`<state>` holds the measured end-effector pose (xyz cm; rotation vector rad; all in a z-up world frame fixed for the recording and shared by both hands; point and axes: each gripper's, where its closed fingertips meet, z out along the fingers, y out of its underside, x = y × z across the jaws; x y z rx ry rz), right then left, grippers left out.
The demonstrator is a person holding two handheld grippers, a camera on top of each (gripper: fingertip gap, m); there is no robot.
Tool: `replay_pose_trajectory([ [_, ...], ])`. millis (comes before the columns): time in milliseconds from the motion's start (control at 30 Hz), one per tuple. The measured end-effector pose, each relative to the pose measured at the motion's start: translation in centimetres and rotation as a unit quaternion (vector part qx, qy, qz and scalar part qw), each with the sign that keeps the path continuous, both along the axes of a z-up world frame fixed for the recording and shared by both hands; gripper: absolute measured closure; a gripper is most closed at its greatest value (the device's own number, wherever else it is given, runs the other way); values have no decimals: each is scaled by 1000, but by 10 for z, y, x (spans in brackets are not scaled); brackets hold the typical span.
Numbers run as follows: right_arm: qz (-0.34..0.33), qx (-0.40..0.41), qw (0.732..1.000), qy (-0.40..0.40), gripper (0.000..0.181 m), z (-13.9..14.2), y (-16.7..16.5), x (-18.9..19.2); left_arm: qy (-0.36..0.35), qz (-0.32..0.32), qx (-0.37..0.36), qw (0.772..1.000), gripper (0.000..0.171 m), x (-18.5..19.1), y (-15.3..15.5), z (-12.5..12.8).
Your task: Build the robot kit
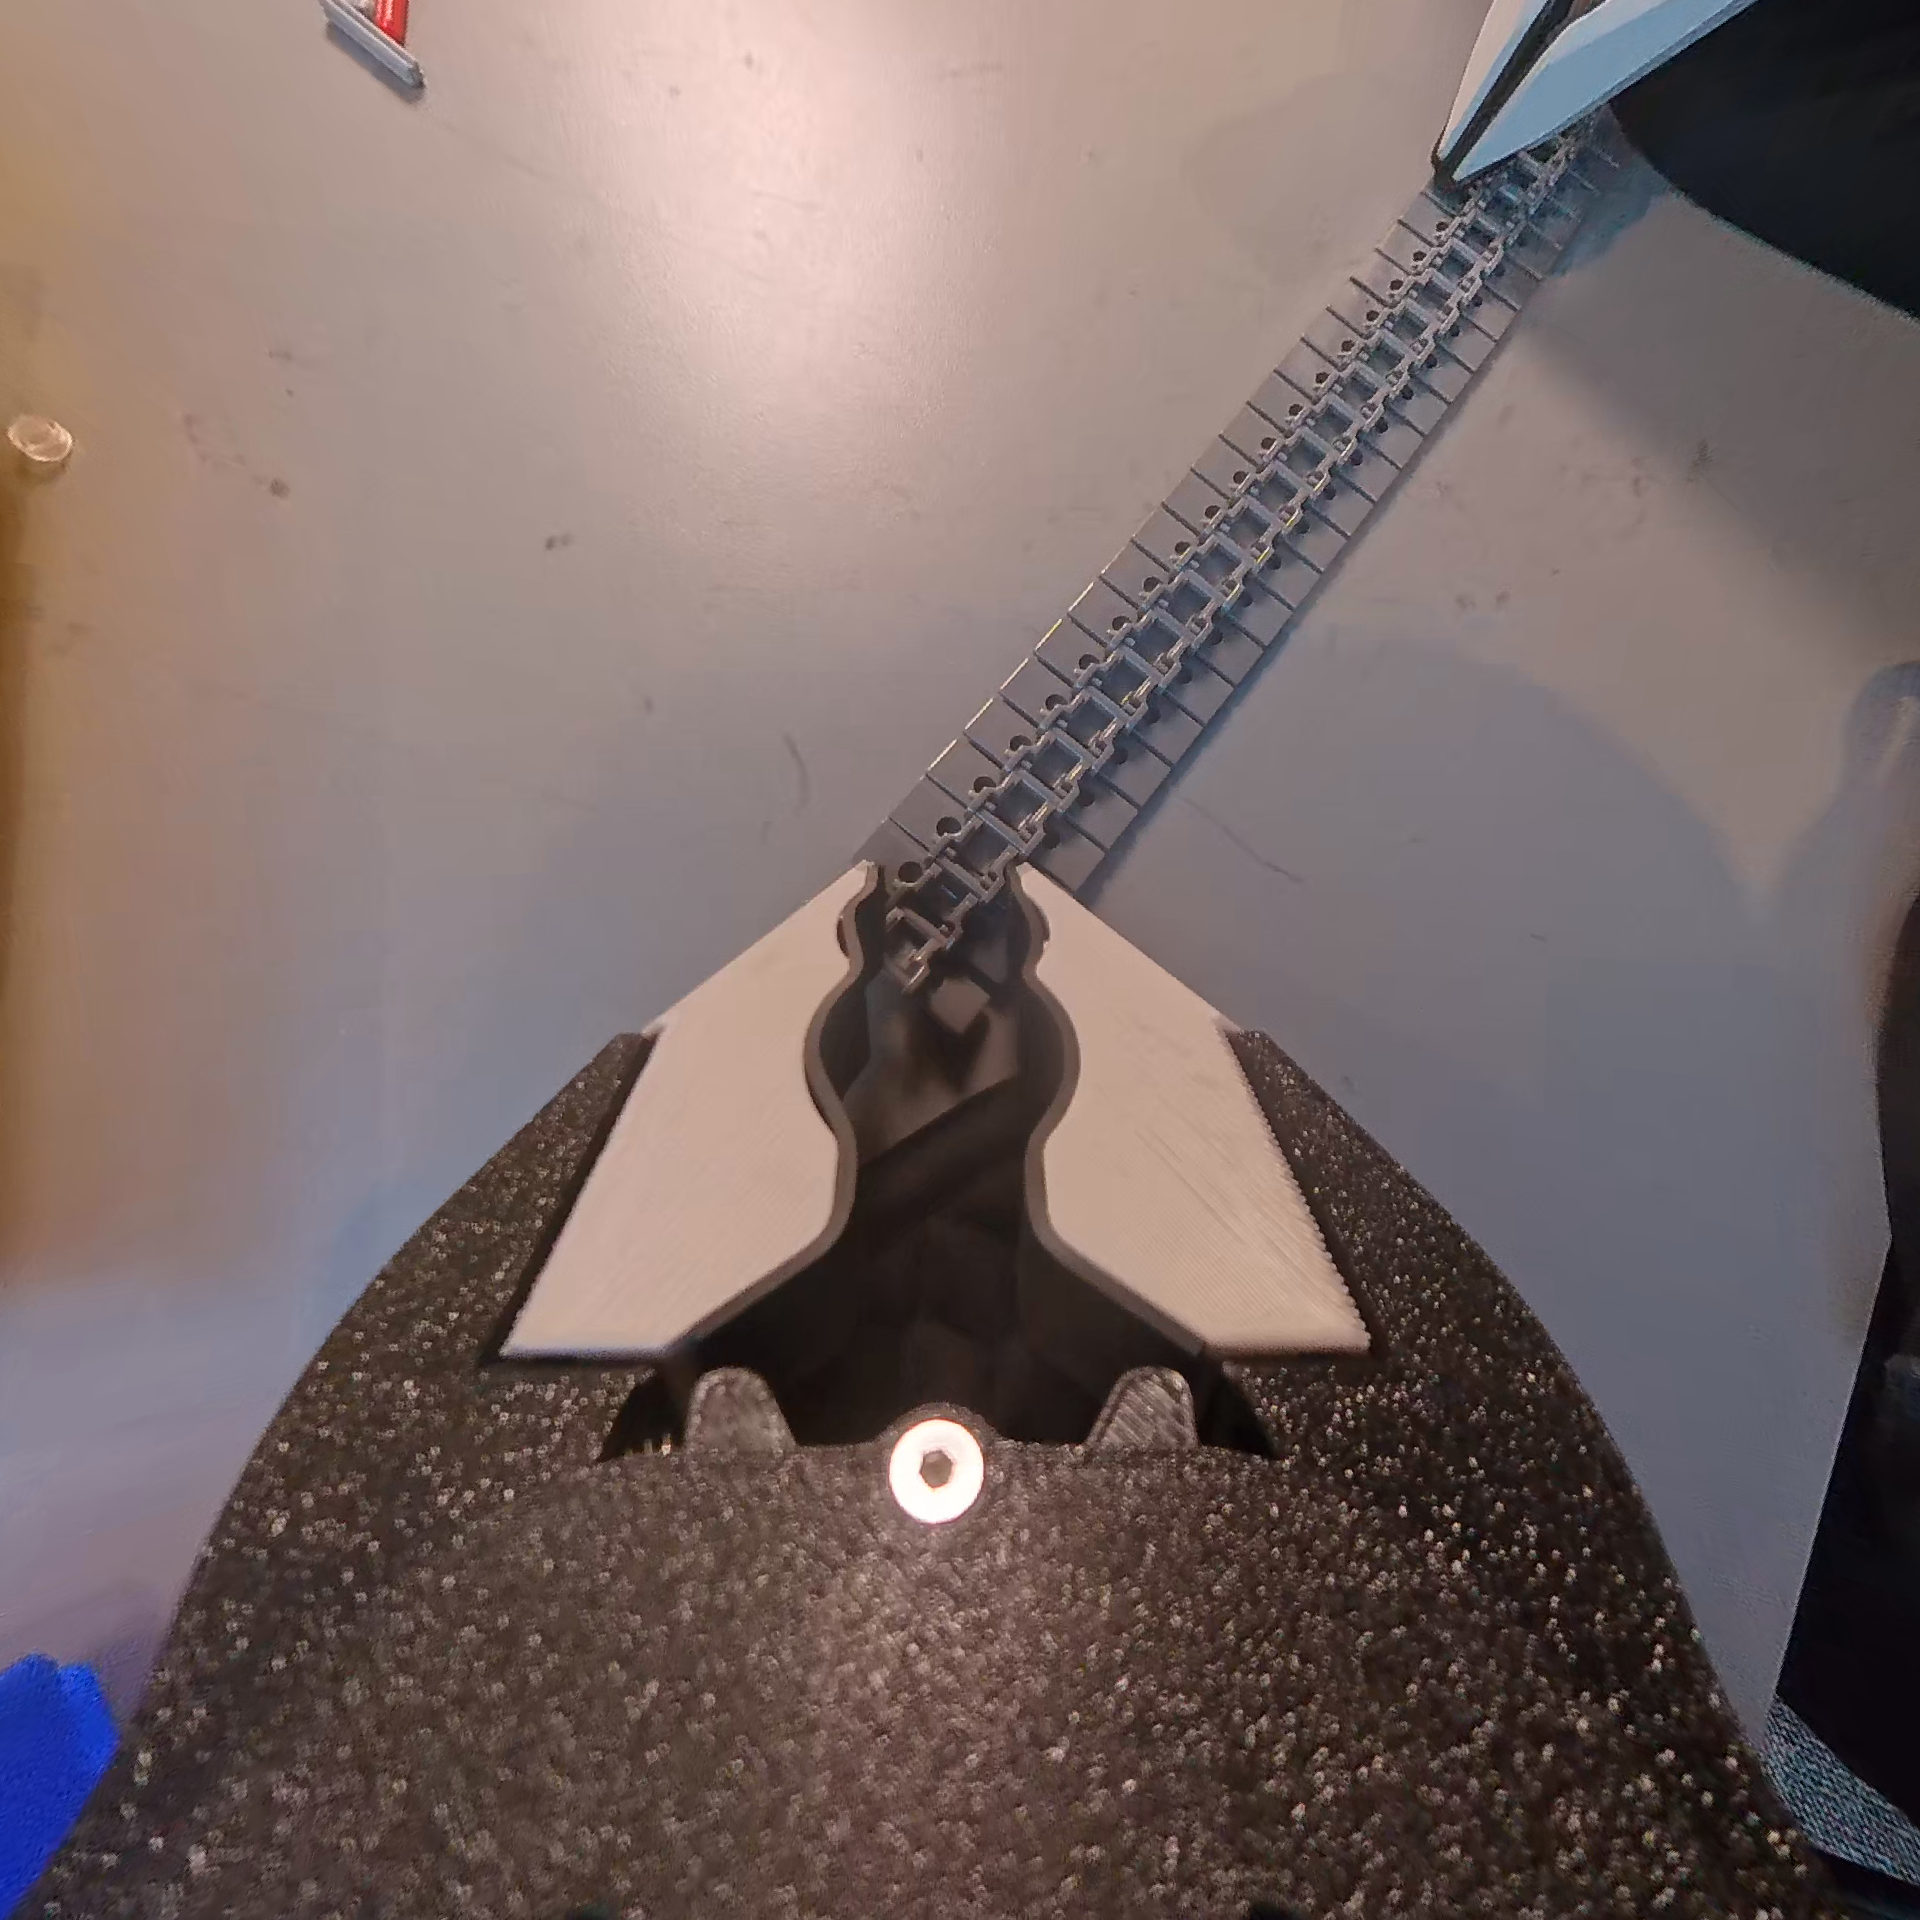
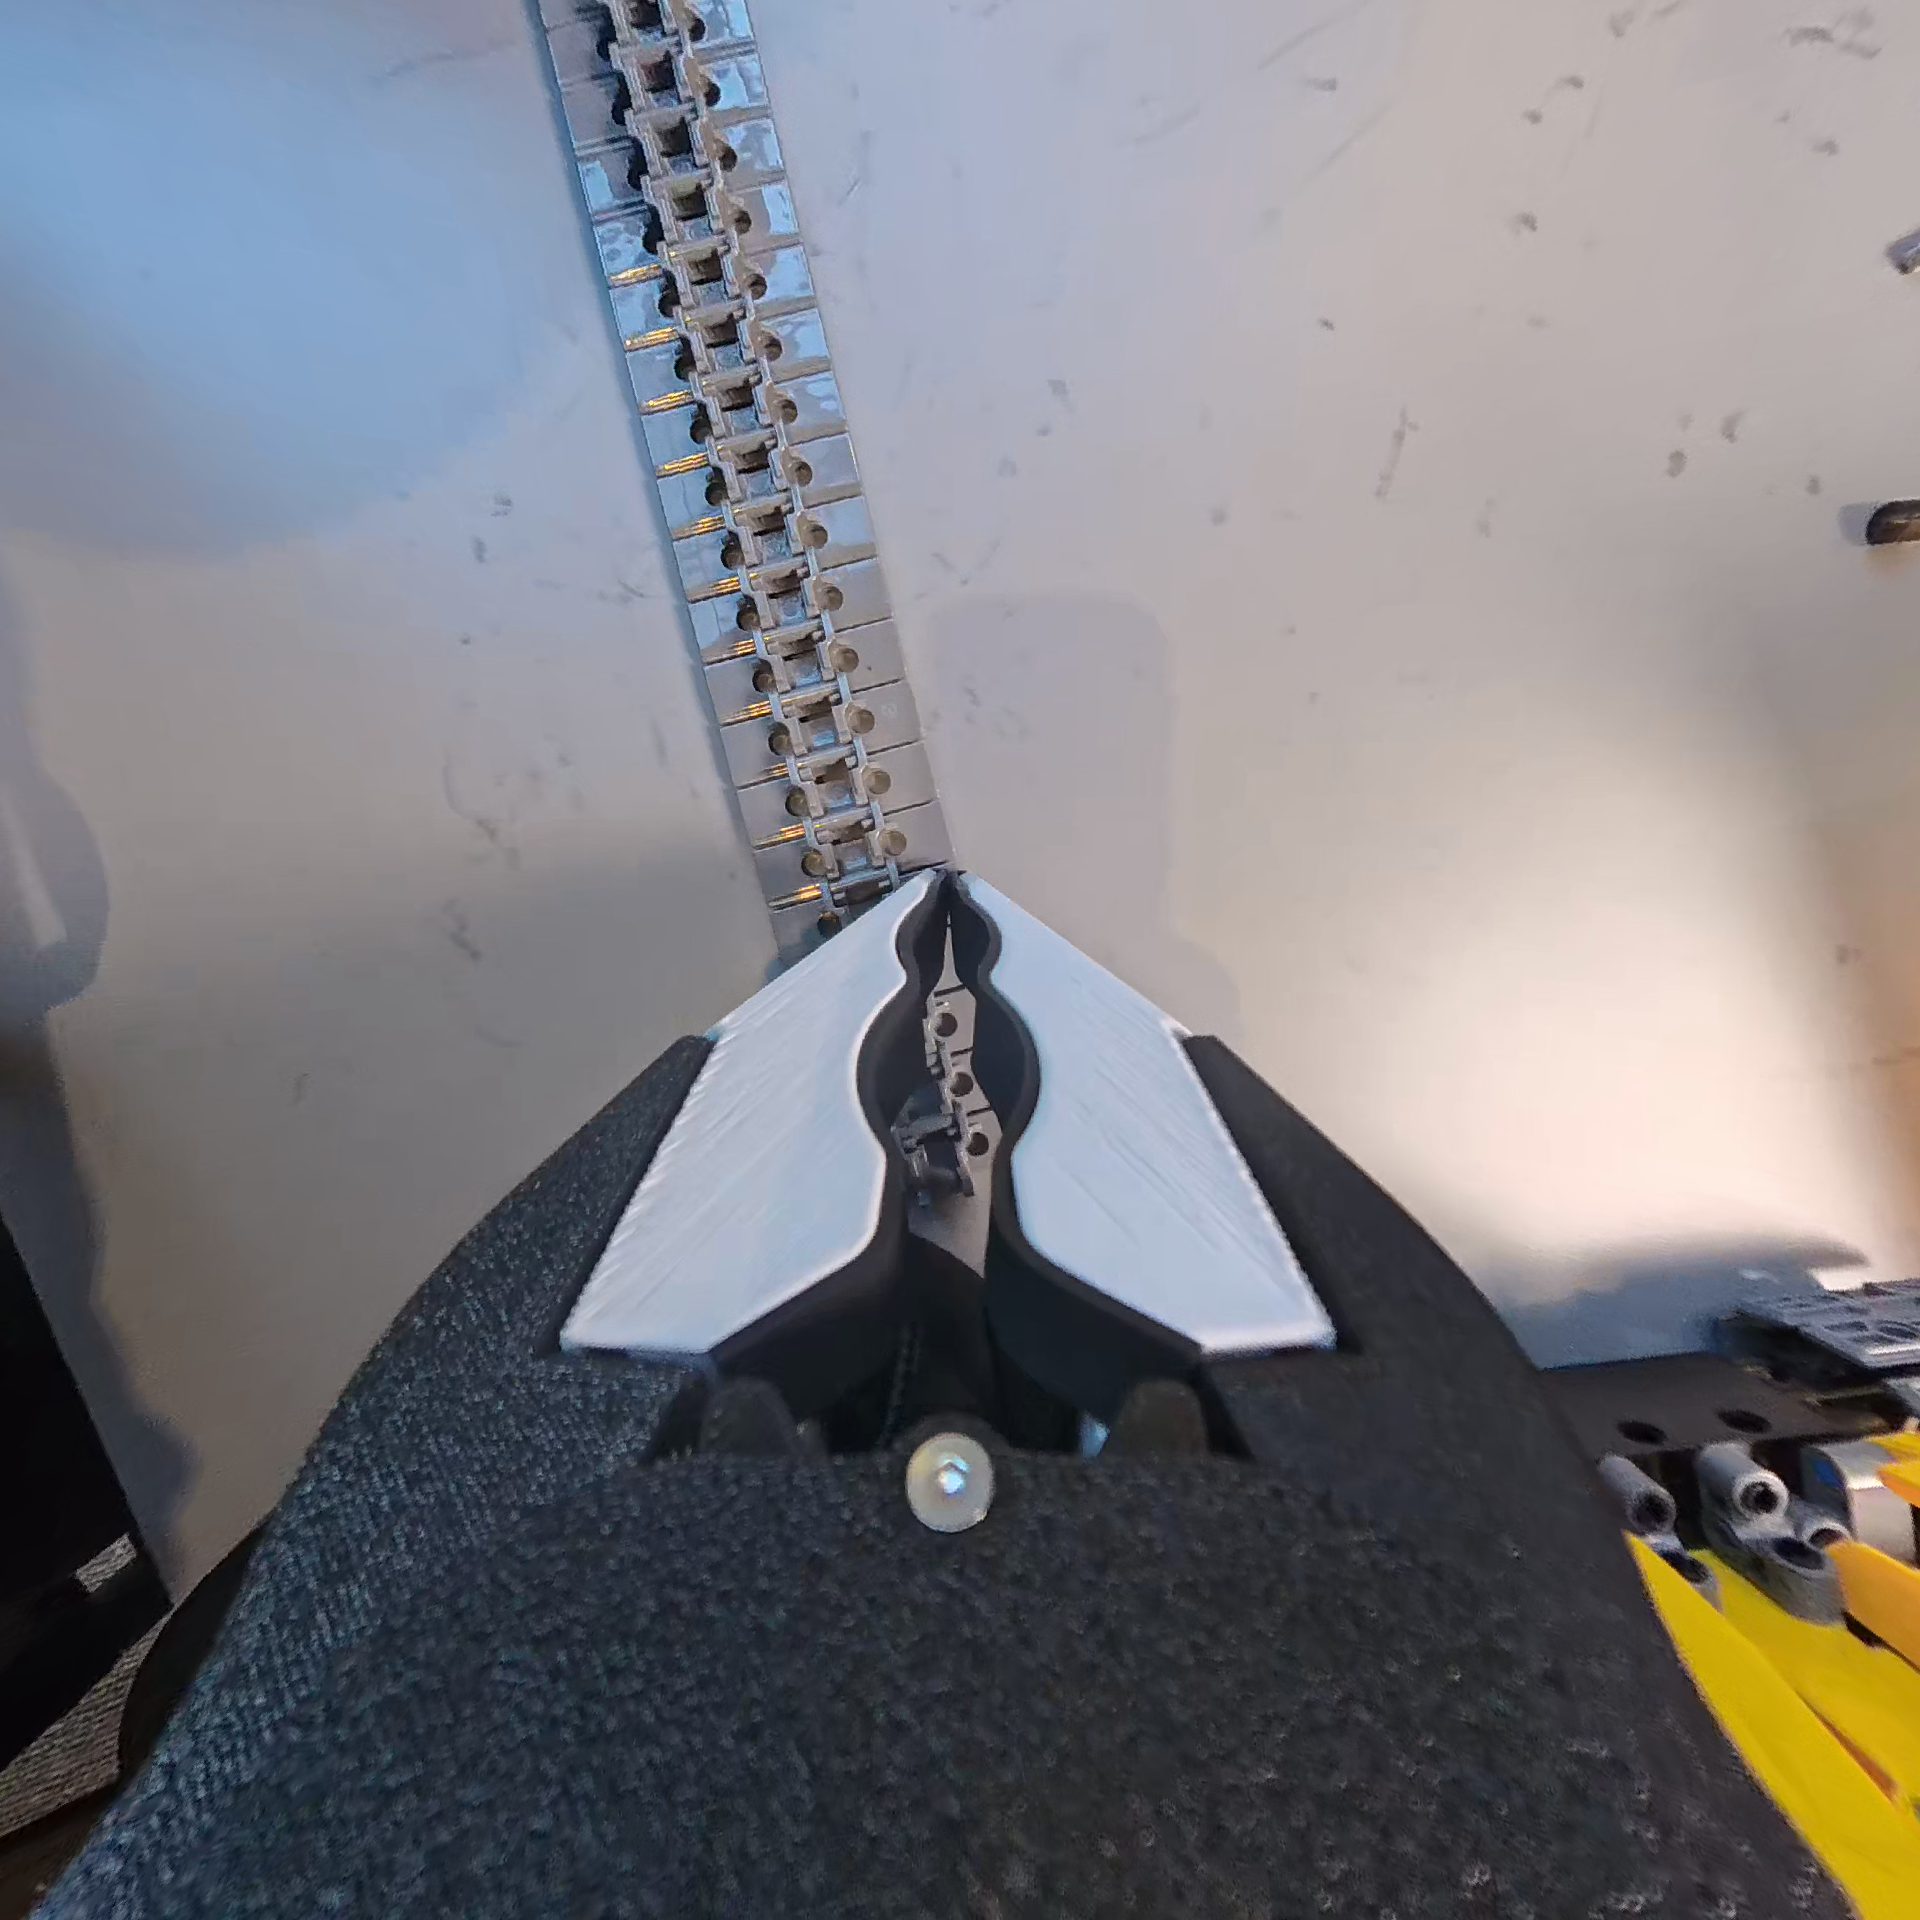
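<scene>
Two ends of the long grey plastic tread-link chain [image 1: 1226,623] are pinched: my left tool [image 1: 940,914] is nearly closed on one, my right tool [image 2: 948,883] closed tight on the other. I'd judge even tension best, keeping it flat on the pale scuffed counter [image 1: 520,520].

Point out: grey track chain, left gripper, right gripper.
grey track chain [image 1: 1236,582], left wrist view, mid-length links.
left gripper [image 1: 940,883], left wrist view, between fingertips, at chain's end.
right gripper [image 2: 948,883], right wrist view, between fingertips, pinching chain.
</scene>
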<state>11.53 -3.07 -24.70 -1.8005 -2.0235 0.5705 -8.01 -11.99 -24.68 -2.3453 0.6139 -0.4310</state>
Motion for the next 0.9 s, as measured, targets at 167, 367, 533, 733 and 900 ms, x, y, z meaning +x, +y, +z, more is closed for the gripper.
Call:
replay_pose_trajectory([
  [167, 11, 1, 1000, 11, 181, 3, -4, -10, 1, 0, 1, 1000, 150, 0, 0, 0],
  [367, 16, -1, 1000, 5, 181, 0, -5, -12, 0, 0, 2, 1000, 150, 0, 0, 0],
  [533, 25, -2, 1000, 15, 181, 3, -9, -22, -1, -1, 3, 1000, 150, 0, 0, 1],
  [733, 28, -5, 999, 19, 181, 3, -10, -27, -2, -1, 4, 1000, 150, 1, 0, 1],
  [900, 37, -5, 999, 16, 181, 2, -13, -34, 0, -1, 5, 1000, 150, 1, 0, 1],
])
